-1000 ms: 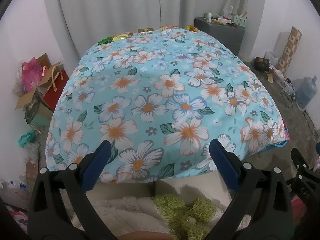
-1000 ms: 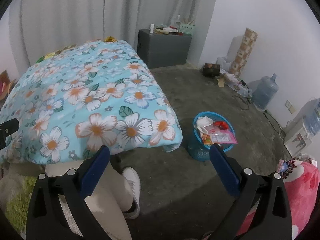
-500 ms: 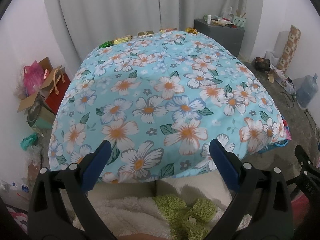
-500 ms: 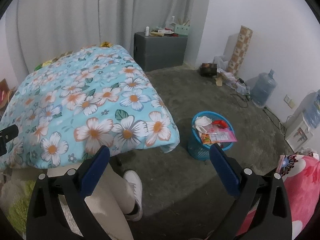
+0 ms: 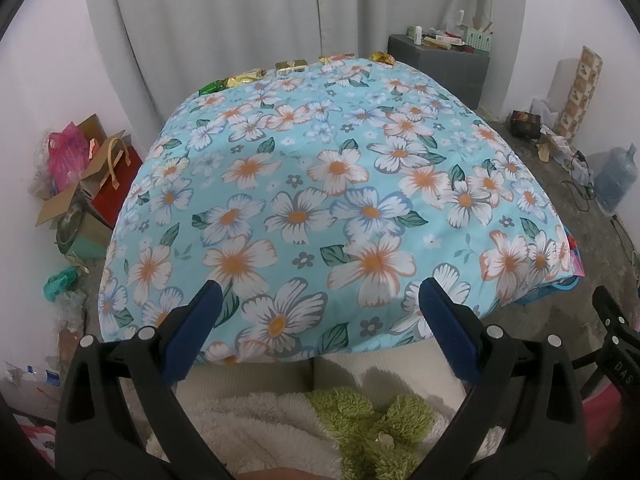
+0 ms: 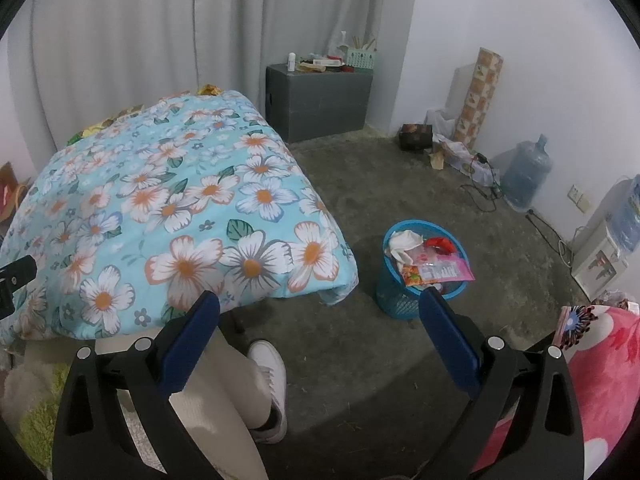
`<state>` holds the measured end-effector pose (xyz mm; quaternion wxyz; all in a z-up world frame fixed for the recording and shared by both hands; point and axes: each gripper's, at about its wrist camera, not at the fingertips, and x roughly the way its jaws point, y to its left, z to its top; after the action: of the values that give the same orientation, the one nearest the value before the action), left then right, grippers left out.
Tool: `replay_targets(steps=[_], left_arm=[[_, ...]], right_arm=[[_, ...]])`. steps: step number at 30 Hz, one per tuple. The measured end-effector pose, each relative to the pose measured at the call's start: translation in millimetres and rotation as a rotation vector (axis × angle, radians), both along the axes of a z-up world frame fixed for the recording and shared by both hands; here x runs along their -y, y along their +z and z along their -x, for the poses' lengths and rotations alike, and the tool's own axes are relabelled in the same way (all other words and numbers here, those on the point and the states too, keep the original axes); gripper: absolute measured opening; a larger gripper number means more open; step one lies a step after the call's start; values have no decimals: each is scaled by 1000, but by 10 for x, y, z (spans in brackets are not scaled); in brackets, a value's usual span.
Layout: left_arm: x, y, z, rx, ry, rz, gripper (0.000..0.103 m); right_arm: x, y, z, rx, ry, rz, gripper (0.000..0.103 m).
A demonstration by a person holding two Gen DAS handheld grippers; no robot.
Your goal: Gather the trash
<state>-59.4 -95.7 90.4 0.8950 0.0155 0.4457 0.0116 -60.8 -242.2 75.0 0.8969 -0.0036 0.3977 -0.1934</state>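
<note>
A table under a blue floral cloth [image 5: 320, 184] fills the left wrist view. Several shiny wrappers lie along its far edge: a green one [image 5: 211, 87], a gold one [image 5: 244, 78], a gold box [image 5: 291, 65] and a yellow one [image 5: 382, 57]. My left gripper [image 5: 320, 300] is open and empty over the near edge of the cloth. My right gripper [image 6: 320, 312] is open and empty above the floor. A blue trash basket [image 6: 400, 296] with wrappers and tissue stands on the floor right of the table [image 6: 160, 208].
A grey cabinet [image 6: 320, 100] with small items stands at the back wall. A water jug [image 6: 526, 178], cables and a patterned roll [image 6: 480, 96] line the right wall. Boxes and bags [image 5: 80, 176] pile left of the table. My legs and white shoe [image 6: 268, 364] are below.
Both grippers have drawn back and up slightly, so the table and basket look a little farther off. Both stay open and empty.
</note>
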Motion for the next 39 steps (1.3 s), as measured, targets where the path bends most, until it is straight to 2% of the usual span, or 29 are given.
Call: replay_targets(steps=[39], left_arm=[[4,-28,-2,-11,0,-9,94]], right_arm=[[-3,17,-1,-1,-1,2,97]])
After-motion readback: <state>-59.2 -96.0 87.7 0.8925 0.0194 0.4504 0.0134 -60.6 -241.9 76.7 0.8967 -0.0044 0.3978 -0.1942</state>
